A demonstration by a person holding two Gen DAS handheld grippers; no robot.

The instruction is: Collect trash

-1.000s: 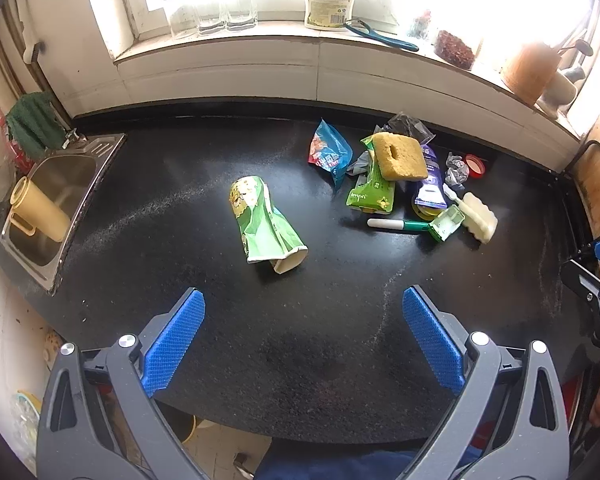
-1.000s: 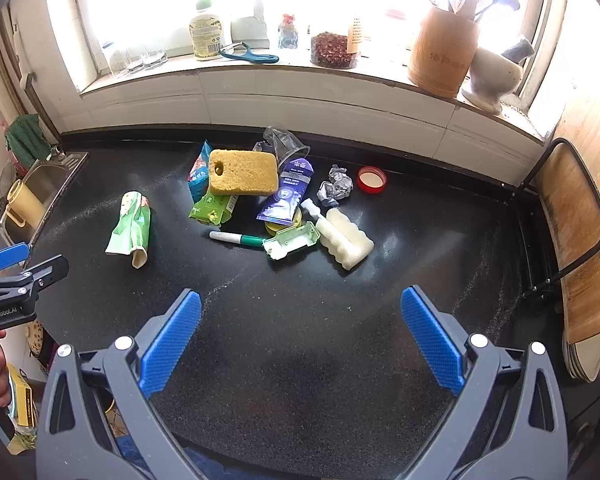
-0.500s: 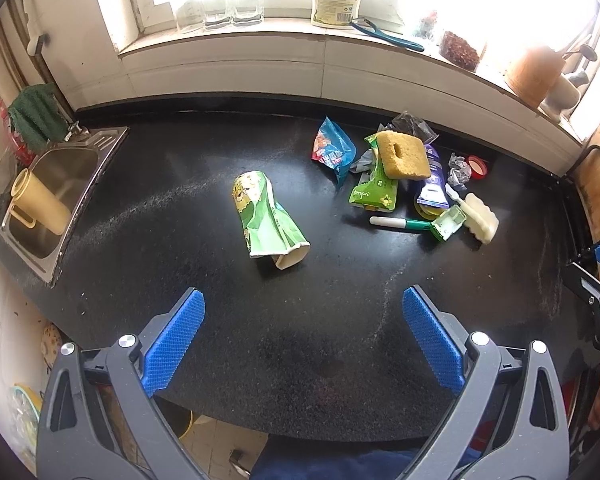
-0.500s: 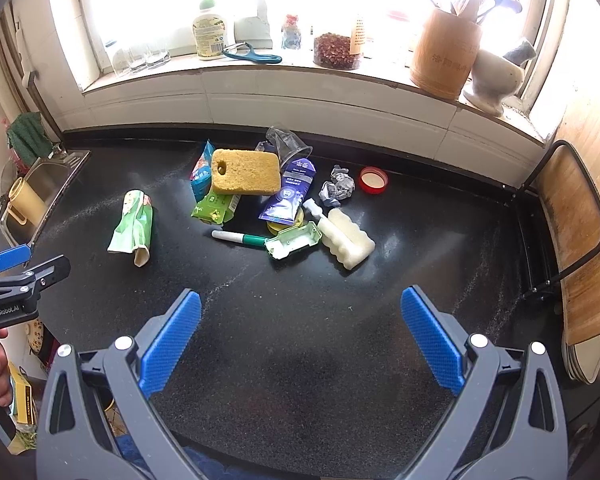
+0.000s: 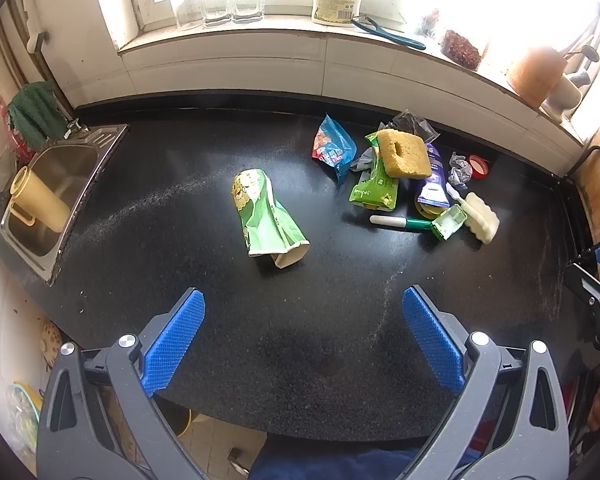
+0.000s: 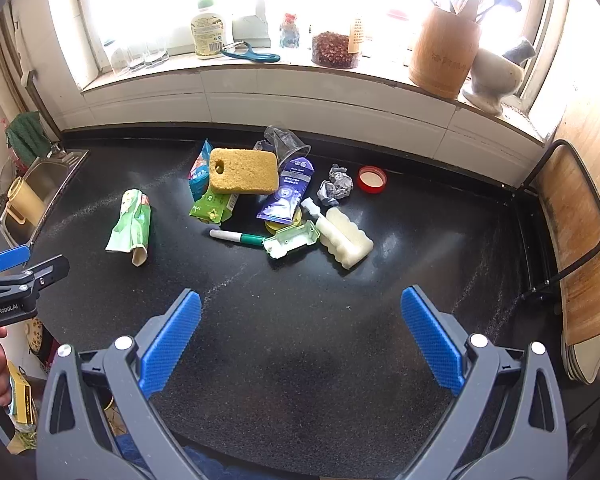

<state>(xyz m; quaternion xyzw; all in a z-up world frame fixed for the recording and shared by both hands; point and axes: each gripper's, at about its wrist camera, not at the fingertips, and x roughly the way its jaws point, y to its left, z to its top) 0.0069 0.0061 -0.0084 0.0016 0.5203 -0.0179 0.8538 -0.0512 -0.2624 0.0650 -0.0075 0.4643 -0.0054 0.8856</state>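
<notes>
- Left gripper [image 5: 303, 336]: spread wide, blue pads [image 5: 174, 342] empty, hanging above the near edge of the black countertop [image 5: 180, 208].
- Right gripper [image 6: 301, 334]: likewise spread wide, nothing between the pads, above bare counter nearer the right end.
- Nearest the left gripper: a crushed green paper cup [image 5: 266, 218], lying flat and alone, long axis running near to far with a slight lean, open rim toward the gripper, base toward the window.
- Further right, well apart from the cup: a cluster of litter. Blue snack wrapper [image 5: 334, 148], green pouch [image 5: 374, 190], purple sachet [image 6: 288, 192] with its long axis tilted away toward the wall, crumpled foil [image 6: 334, 188], red lid [image 6: 372, 179].
- Atop the pouch: a yellow sponge [image 6: 242, 171].
- In front of the cluster: a green-capped marker [image 6: 238, 237] lying roughly left to right, touching a small green tray [image 6: 292, 240], beside a white ridged foam piece [image 6: 348, 240].
- Far left: a steel sink [image 5: 48, 200] holding a yellow jug [image 5: 38, 204].
</notes>
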